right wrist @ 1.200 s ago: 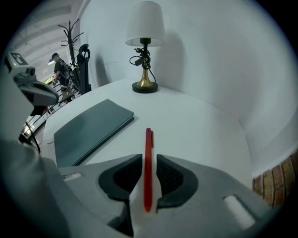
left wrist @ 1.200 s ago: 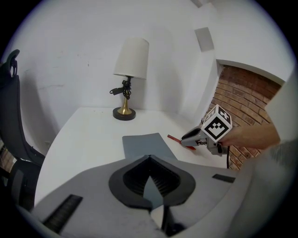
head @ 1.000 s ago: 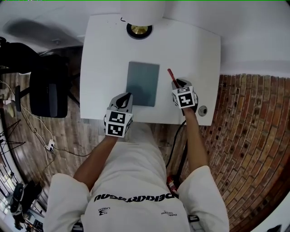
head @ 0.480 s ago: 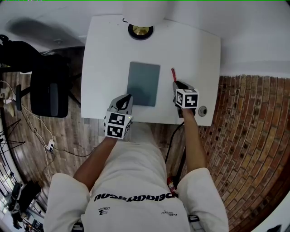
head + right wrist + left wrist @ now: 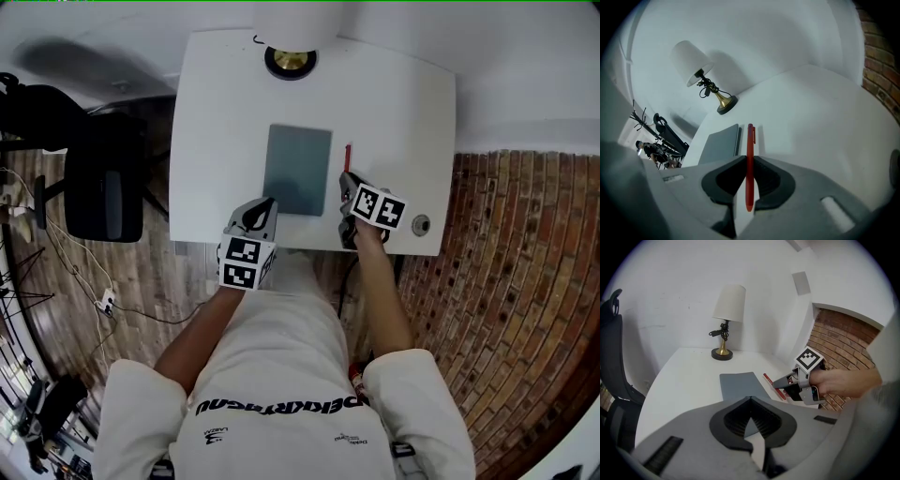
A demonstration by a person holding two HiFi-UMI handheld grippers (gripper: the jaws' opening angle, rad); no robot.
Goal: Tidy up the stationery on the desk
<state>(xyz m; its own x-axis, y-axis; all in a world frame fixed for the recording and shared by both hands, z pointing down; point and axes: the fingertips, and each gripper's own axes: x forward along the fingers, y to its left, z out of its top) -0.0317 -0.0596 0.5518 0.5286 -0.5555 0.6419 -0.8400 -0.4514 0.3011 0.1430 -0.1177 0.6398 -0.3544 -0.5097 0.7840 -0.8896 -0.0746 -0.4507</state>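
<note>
Head view, near edge: person's white-sleeved arms reach fwd over the desk [image 5: 394, 103], one gripper per hand.

L gripper [image 5: 267, 201] hangs at the desk's near edge, by the near-left corner of the grey notebook [image 5: 298, 170]. In its own view the L gripper [image 5: 751, 401] has both jaws fully together with nothing between them; only notebook surface [image 5: 740, 385] shows beyond the tips.

R gripper [image 5: 345, 180] is just right of the notebook's near-right corner, marker cube tilted. R gripper view: jaws have just been closing and now pinch the red pen [image 5: 750, 154] at the tips of the R gripper [image 5: 748, 161]; the pen's near end sits between the pads, and the rest points away from the person.

Red pen [image 5: 347, 157] runs approx. parallel to the notebook's right long edge, just beside it, with a thin strip of white desk between. L gripper view shows the pen [image 5: 768, 379] sticking out of the R gripper toward the lamp. Cannot tell whether its far end rests on the desk.

Notebook [image 5: 719, 143] lies flat, closed, mid-desk.

Far edge: lamp [image 5: 290, 60], brass base, white shade, cord wound round the stem [image 5: 723, 331].

Off-desk: black chair [image 5: 98, 187] to the left, brick wall [image 5: 525, 262] to the right.
</note>
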